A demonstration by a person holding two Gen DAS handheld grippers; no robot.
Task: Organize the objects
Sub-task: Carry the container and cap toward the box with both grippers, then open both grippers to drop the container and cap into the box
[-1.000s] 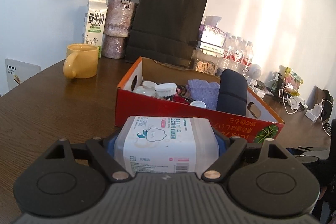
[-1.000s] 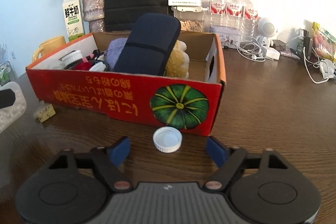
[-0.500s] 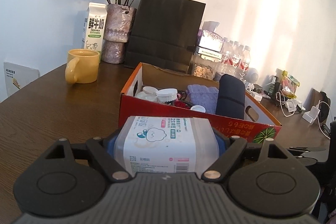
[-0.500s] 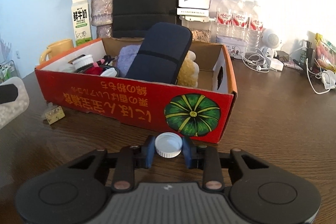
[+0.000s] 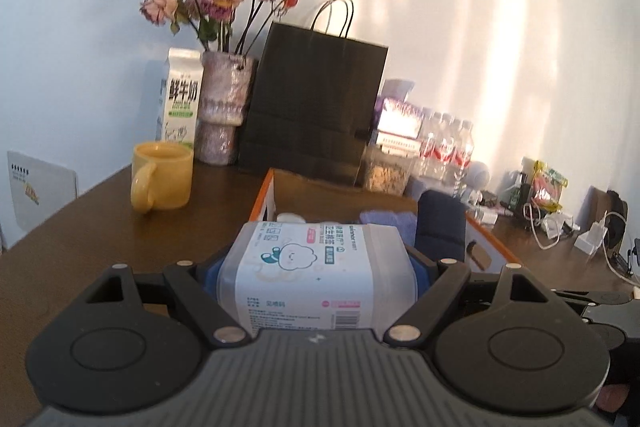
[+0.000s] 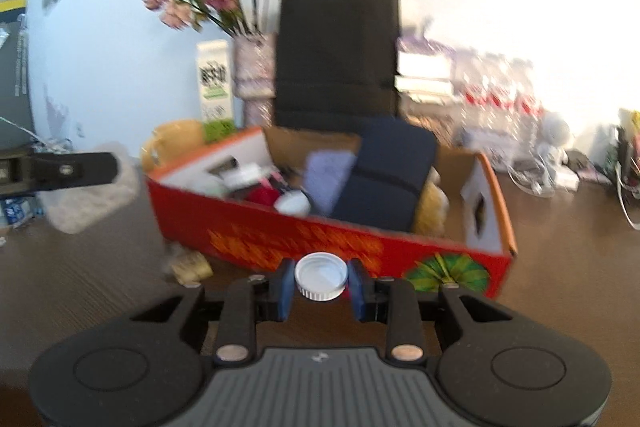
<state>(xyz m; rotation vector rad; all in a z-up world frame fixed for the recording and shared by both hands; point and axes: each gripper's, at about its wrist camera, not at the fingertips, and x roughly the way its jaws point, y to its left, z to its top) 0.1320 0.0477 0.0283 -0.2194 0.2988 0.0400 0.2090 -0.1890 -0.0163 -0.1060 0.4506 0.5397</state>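
**Two loads held short of the box: points of risk**

The left gripper (image 5: 318, 267) is clamped across a clear plastic tub (image 5: 316, 275) with a printed label, blue pads pressing on both of its ends. The tub is off the table (image 5: 80, 227), short of the near wall of the red cardboard box (image 6: 328, 239). The right gripper (image 6: 321, 277) pinches a white bottle cap (image 6: 321, 275) between its pads, just in front of the box's long red side.

Risks, as judged from this view. The cap is small, round and held only at its ribbed rim; a tilt or jolt could pop it out onto the table. The tub is wide, smooth and held near full jaw spread, so it may slip or rotate. The box is already crowded with a dark pouch (image 6: 384, 175), a purple cloth (image 6: 326, 173) and jars (image 6: 244, 177), so either load may catch the wall or land on top and roll. The grippers are near each other and could collide.
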